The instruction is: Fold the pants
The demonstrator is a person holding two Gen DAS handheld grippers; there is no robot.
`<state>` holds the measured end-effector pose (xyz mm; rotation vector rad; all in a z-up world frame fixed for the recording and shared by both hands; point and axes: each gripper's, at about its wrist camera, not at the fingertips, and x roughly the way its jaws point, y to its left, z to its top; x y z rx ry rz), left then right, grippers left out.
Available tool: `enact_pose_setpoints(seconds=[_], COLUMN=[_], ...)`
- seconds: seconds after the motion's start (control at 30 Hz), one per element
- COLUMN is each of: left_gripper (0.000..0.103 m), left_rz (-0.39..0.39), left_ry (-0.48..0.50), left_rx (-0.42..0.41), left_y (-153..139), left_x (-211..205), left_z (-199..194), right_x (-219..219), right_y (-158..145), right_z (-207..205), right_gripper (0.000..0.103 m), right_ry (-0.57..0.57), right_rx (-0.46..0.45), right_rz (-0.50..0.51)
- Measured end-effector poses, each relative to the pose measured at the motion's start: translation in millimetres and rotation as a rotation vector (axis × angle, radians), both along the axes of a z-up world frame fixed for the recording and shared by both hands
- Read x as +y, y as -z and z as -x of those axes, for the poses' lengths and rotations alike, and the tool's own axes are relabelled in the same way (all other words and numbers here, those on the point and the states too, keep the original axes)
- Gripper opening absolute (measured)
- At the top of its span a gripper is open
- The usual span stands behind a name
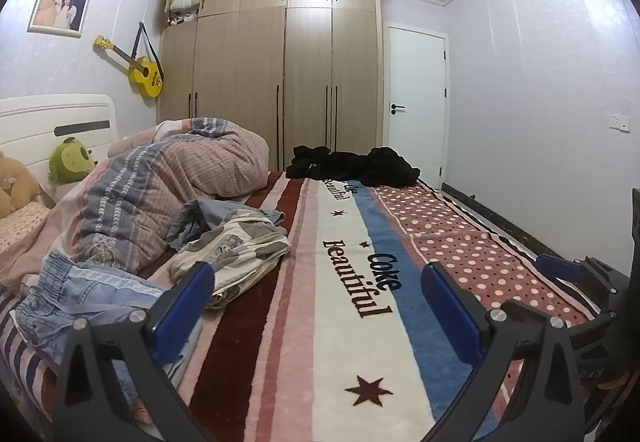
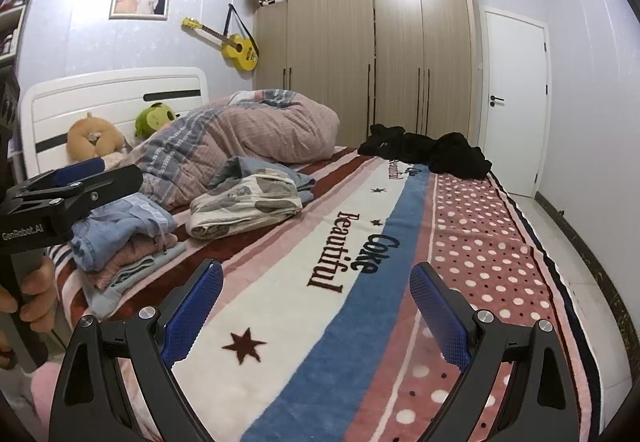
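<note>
A crumpled black garment lies at the far end of the bed. Nearer, a rumpled cream printed garment rests on a blue one, left of the bed's middle. A stack of folded clothes topped with light denim sits at the near left. My left gripper is open and empty above the striped blanket, just right of the denim. My right gripper is open and empty too, low over the blanket's near end. In the right wrist view a hand holds the left gripper.
A striped and dotted blanket covers the bed. A bunched quilt and plush toys lie toward the white headboard. A wardrobe and a white door stand behind. Floor runs along the right side.
</note>
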<state>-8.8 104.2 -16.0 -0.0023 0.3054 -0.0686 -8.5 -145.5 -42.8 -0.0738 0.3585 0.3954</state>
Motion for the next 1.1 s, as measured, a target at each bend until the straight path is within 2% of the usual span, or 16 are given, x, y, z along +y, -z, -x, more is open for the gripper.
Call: enact_pose_setpoints(seconds=[1.1], left_gripper=[0.102], left_rz=[0.005], left_ry=[-0.006], left_rx=[-0.013], left_y=[-0.7], left_x=[-1.9], left_z=[2.0], right_x=[-2.3], right_y=[-10.6], right_z=[11.5], right_gripper=[0.093], right_ry=[0.034], right_rx=[-0.022], right_rz=[-0.02])
